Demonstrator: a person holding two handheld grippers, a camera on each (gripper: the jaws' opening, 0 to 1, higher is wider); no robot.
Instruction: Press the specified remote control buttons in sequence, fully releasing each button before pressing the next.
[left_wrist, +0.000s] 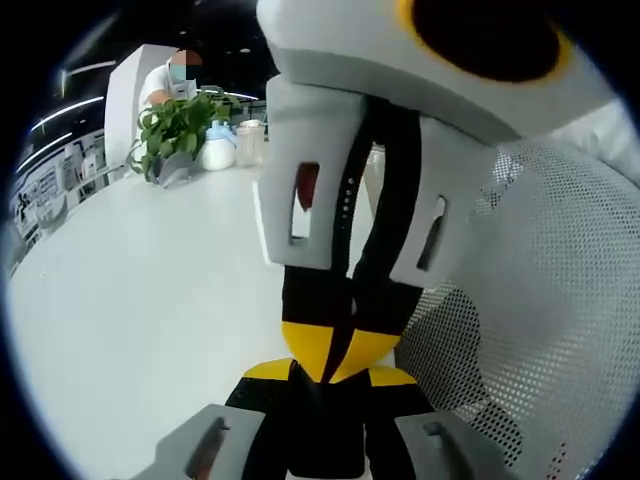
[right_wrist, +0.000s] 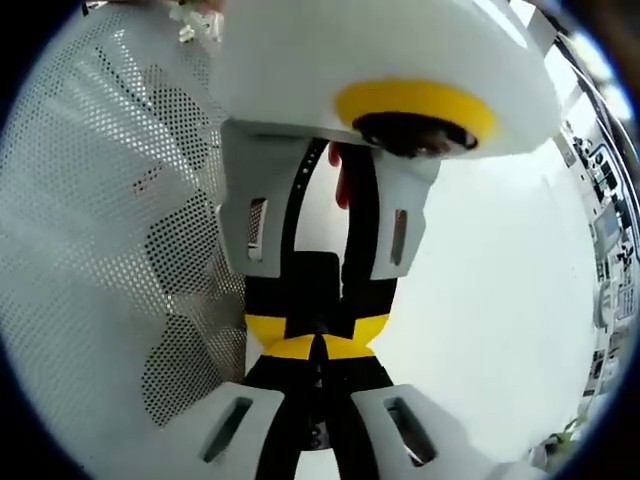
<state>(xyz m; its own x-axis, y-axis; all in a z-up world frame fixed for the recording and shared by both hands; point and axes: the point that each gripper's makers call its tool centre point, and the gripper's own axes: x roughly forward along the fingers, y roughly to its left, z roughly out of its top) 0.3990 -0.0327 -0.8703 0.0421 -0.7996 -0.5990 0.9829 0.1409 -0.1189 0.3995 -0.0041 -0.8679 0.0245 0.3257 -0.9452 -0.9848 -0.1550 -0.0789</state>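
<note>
Facing each other tip to tip over white worktop: left claw and right claw, jaws of both pressed together, pinching nothing. Remote nowhere visible; likely no press underway. Progress cannot be judged. Potted plant far left.

No text, label, brand, number or sign can be read anywhere in the left or right gripper view.
</note>
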